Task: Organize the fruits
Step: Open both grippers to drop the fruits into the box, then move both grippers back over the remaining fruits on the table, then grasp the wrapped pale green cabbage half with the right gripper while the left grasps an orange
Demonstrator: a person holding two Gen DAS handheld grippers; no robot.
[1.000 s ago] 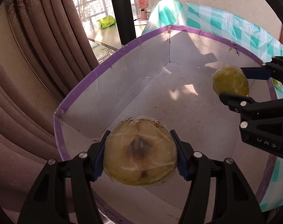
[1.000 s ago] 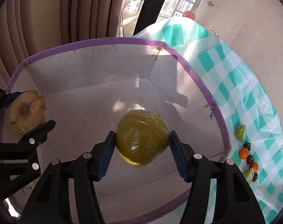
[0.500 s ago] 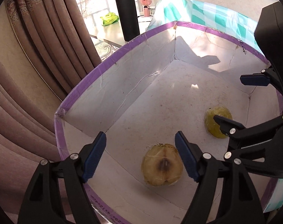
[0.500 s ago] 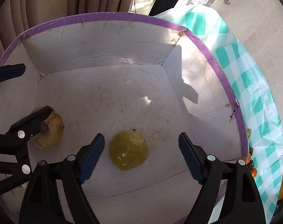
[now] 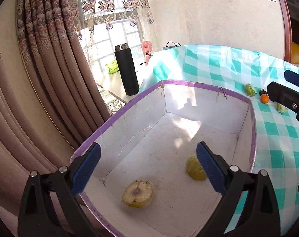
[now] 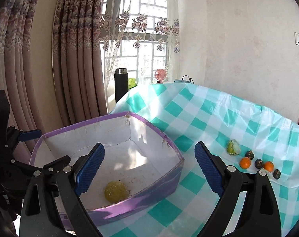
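Observation:
A white box with a purple rim (image 5: 189, 83) (image 6: 177, 150) stands on a checked tablecloth. Two plastic-wrapped fruit halves lie on its floor: a cut-face-up half (image 5: 138, 194) near the front and a yellow-green half (image 5: 194, 168) (image 6: 116, 191) to its right. My left gripper (image 5: 147, 169) is open and empty above the box's near end. My right gripper (image 6: 149, 167) is open and empty, raised above the box's right wall. Several small fruits lie on the cloth: a wrapped green piece (image 6: 233, 147), oranges (image 6: 245, 163) and dark ones (image 6: 259, 163).
A black flask (image 5: 126, 69), a pink fan (image 5: 147, 49) and a green packet (image 5: 112, 68) stand on a side table by the window. Curtains hang at the left. The checked cloth (image 6: 238, 118) rises at the back toward the wall.
Both grippers opened and dropped their wrapped fruit halves into the box, then lifted up and back. The views now take in the window, wall and cloth.

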